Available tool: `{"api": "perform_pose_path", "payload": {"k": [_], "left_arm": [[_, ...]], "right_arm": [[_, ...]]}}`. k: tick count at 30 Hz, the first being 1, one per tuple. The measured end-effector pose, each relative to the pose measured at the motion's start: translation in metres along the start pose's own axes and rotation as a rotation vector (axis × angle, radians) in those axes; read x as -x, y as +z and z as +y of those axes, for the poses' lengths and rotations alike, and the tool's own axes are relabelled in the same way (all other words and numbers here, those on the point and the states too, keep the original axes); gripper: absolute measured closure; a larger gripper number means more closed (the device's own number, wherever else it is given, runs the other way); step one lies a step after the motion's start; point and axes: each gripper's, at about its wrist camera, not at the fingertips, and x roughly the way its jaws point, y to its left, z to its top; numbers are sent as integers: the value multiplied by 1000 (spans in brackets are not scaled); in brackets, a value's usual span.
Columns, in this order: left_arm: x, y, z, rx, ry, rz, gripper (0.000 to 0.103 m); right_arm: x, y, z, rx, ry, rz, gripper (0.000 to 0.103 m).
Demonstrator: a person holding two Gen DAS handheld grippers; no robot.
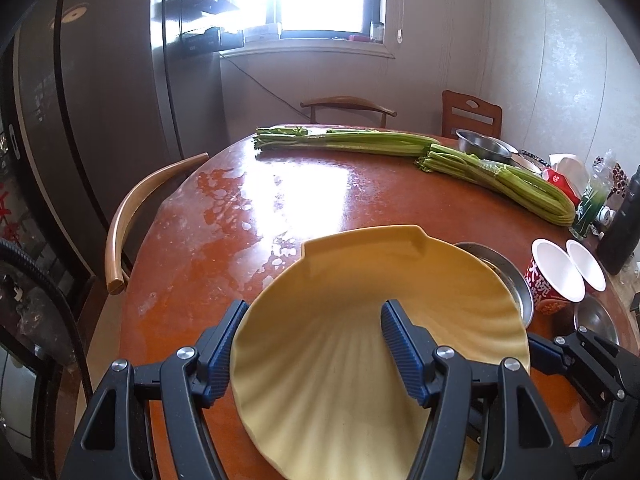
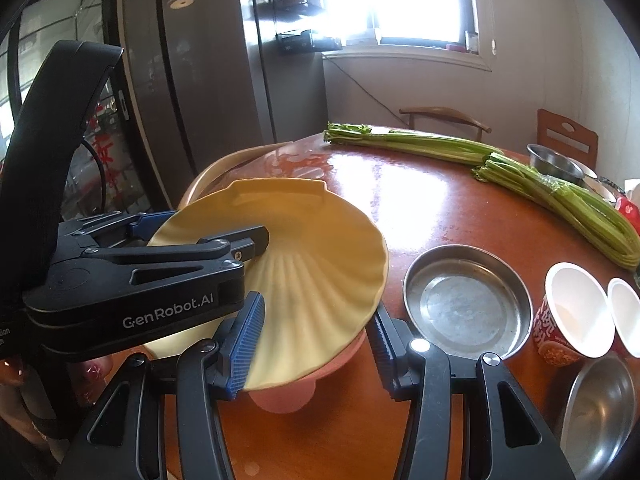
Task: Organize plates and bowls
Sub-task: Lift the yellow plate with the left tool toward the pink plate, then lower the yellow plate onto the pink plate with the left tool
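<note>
- Left gripper [image 1: 312, 344]: jaws spread wide, one blue pad outside the rim of the yellow shell plate [image 1: 360, 320], the other over its ribbed inside; pads don't look pressed on it, so open, not clamped. Its housing reads "GenRobot.AI" in right wrist view.
- Right gripper [image 2: 316, 344]: jaws apart either side of the plate's near edge, no squeeze seen.
- 1 yellow shell plate, tilted, near table edge, sitting over a pink dish [image 2: 288, 392] that shows only at the bottom.
- 1 shallow metal plate [image 2: 466, 300] just right of the yellow one, flat on the red-brown table [image 2: 420, 208].
- 1 steel bowl [image 2: 600, 412] at near right.
- 2 paper cups [image 2: 576, 312], white inside, side by side; the nearer has a red wrap w/ Chinese characters, too warped to read.
- 2 celery bunches [image 1: 352, 142] end to end across the far half of the table.
- 1 more steel bowl [image 1: 482, 146] behind the celery, far right.
- Bottles & red packet [image 1: 560, 184] at right edge; labels unreadable.
- 3 chairs [image 1: 348, 106] around the table; fridge [image 1: 100, 120] at left.
</note>
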Motion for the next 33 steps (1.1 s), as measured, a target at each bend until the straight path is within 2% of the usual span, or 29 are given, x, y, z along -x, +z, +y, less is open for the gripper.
{"api": "perform_pose_path", "payload": {"k": [10,16,24,29,33], "left_arm": [[-27,-7,8,7,-12,49,36],[-40,-12,8,0,10,67,36],[-53,-12,10,13,-3,84,36],[-60,-15,5,-8,19,94,36],[-61,-16,1,-21,29,85,36]], "right_arm": [[-24,-9,0,-14,-7,54,50],[-36,-17,1,-14,-3,85,50],[-41,-18,-3,-14,-10,79,50],[-39,-19,-1,17,-27,70,49],[-39,-20,-7,5,-9,69,49]]}}
